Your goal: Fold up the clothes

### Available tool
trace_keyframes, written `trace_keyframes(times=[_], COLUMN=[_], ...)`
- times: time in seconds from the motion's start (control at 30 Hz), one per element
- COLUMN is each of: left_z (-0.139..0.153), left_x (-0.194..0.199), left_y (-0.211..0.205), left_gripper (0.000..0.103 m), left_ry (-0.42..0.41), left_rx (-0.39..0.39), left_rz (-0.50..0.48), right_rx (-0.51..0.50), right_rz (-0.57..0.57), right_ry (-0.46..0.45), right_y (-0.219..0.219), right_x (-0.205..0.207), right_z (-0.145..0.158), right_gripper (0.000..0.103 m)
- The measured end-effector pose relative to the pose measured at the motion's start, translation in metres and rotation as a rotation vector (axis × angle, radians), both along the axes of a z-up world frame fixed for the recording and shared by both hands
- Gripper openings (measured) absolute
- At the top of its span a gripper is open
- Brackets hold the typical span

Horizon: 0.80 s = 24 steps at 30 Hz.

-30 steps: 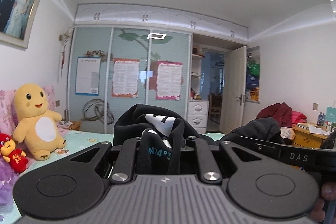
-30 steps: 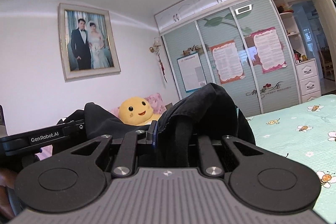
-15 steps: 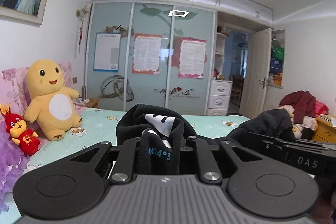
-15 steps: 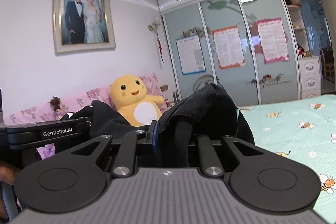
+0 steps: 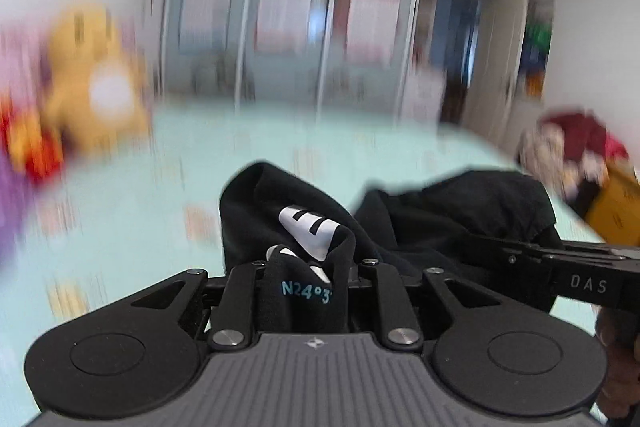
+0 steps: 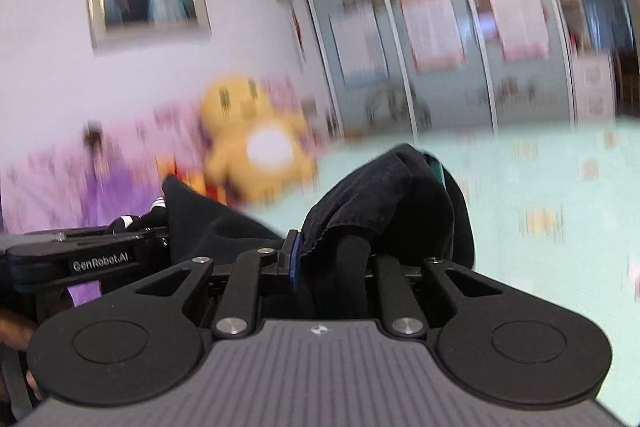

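Note:
A black garment [image 5: 256, 211] with white print and teal lettering is bunched between my left gripper's [image 5: 306, 287] closed fingers. My right gripper [image 6: 336, 267] is shut on another part of the same black garment [image 6: 384, 195]. Both hold it up above the mint-green bed sheet [image 5: 132, 211]. In the left wrist view the right gripper [image 5: 560, 267] shows side-on at right with cloth draped over it. In the right wrist view the left gripper [image 6: 80, 259] shows at left. The background is blurred by motion.
A yellow plush toy [image 6: 248, 143] and a red one [image 5: 28, 147] sit at the bed's head by the pink headboard. A sliding wardrobe [image 5: 300, 27] stands behind the bed. A pile of red clothes [image 5: 576, 143] lies on a desk at right.
Both grippers have tilted downward with the garment still held, so the bed fills more of each view. The scene now blurs from fast motion.

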<state>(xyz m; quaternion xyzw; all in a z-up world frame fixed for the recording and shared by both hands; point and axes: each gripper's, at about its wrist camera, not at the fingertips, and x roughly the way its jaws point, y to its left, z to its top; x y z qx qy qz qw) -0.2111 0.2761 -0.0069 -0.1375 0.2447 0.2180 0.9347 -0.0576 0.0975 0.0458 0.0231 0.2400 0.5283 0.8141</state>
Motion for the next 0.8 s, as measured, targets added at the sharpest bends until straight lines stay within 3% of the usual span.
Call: trace_keyframes(times=[0.13,0.23,0.3,0.37,0.4,0.47,0.67,0.8], left_z=[-0.121,-0.158,-0.154,-0.145,-0.139,-0.13,-0.107,-0.087], left_x=[-0.031,-0.059,-0.075,-0.088,-0.094,-0.107,-0.143,-0.142], left_y=[-0.013,-0.026,-0.031,-0.032,-0.032,-0.034,-0.037,-0.025], left_gripper=[0.022,0.026,0.028,0.035,0.043,0.055,0.062,0.069], left_ry=[0.206,0.244,0.222,0.201,0.191,0.17,0.087,0.01], left_rx=[-0.189,-0.234,-0.215,-0.211,-0.21,-0.204,-0.238,-0.228], left_rz=[0.048,0.081,0.095,0.101,0.107,0.125,0.167,0.209], right_rx=[-0.202,-0.282,-0.271,-0.248,-0.237,-0.21,-0.115,-0.023], right_rz=[-0.014,-0.051,-0.07,-0.066,-0.062,-0.067,-0.118,-0.154], right_ry=[0.193,0.295,0.341,0.363,0.371,0.364,0.325,0.307], right_y=[-0.019,-0.032,-0.046,-0.061,-0.068,-0.086,-0.141,-0.141], right_x=[-0.032,-0.053,-0.061,-0.065,-0.067,-0.069,-0.067,-0.048], right_z=[-0.128,-0.185,-0.199,-0.199,-0.195,-0.186,-0.15,-0.119], right_gripper=[0.018,0.02,0.027,0.038,0.049,0.06,0.065,0.074])
